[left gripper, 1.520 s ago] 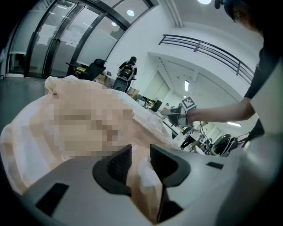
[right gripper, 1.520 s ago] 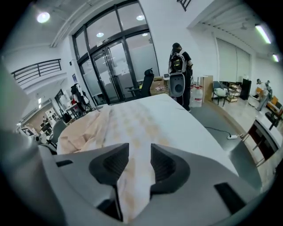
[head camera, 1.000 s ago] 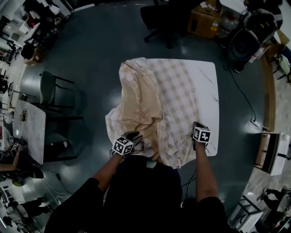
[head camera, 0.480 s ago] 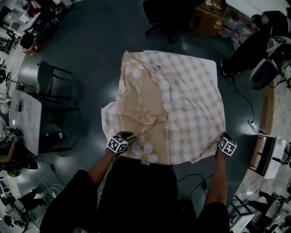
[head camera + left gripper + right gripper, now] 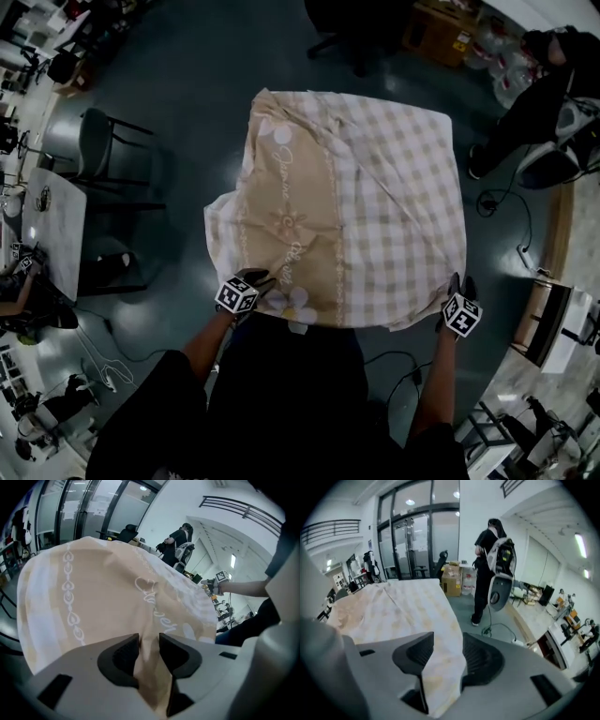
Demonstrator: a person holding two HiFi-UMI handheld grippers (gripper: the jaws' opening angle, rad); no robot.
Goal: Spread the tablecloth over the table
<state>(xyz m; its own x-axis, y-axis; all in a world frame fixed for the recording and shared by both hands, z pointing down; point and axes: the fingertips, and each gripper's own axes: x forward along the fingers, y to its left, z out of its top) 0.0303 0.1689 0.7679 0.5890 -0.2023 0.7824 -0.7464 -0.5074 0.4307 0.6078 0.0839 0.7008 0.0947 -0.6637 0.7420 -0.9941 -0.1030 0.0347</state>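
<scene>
The tablecloth (image 5: 375, 206) lies over the tabletop in the middle of the head view and hides nearly all of it. Its right part is beige-and-white check. Its left part is plain beige with white flowers, and it sags in a loose fold over the left edge.

At the lower left of the cloth the left hand-held gripper (image 5: 253, 279) is closed on a pinched fold of the beige hem, which runs up between its pads (image 5: 121, 656). At the lower right corner the right hand-held gripper (image 5: 456, 284) has its jaws opening. The checked corner hangs loosely in the gap between them, and the pads (image 5: 480, 660) do not press on it.

The dark floor (image 5: 187, 84) is crowded around the tabletop. A grey chair (image 5: 103, 164) and a small white table (image 5: 56, 234) stand close on the left. A cardboard box (image 5: 441, 28) sits at the top right, and a person in dark clothes (image 5: 544, 66) stands beside it. A black cable (image 5: 502, 202) trails along the floor just to the right of the cloth.
</scene>
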